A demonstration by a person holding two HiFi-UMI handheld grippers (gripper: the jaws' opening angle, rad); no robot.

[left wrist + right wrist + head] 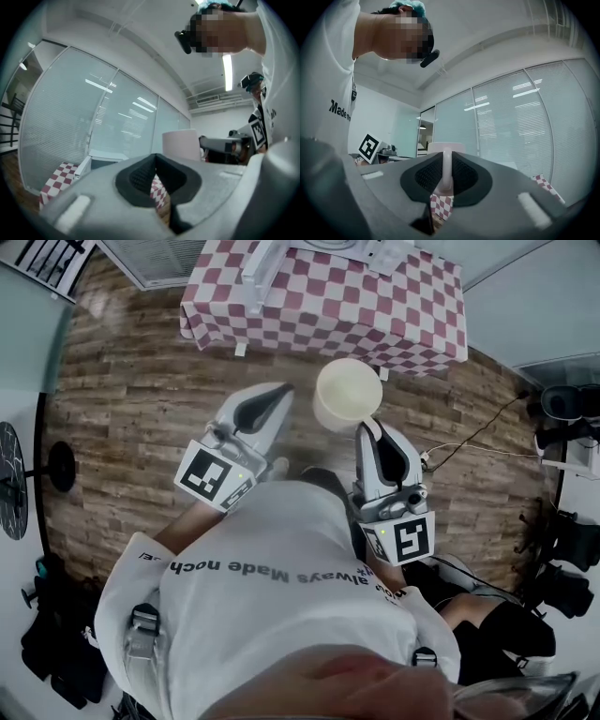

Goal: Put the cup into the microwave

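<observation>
A cream cup point(347, 395) hangs in the air above the wooden floor, short of the checkered table point(412, 324). My right gripper point(368, 427) is shut on the cup's handle point(446, 171), and the cup body point(446, 146) shows just beyond the jaws. My left gripper point(279, 395) floats to the cup's left, shut with nothing between its pads point(140, 176). From the left gripper view the cup point(180, 143) appears on the right. A white appliance point(281, 263), partly cut off, stands on the table at the top edge.
Red-and-white cloth covers the table ahead. A cable point(478, 437) and black equipment point(562, 559) lie on the floor at the right. A black stand base point(61, 465) sits at the left. Glass partition walls point(117, 117) enclose the room.
</observation>
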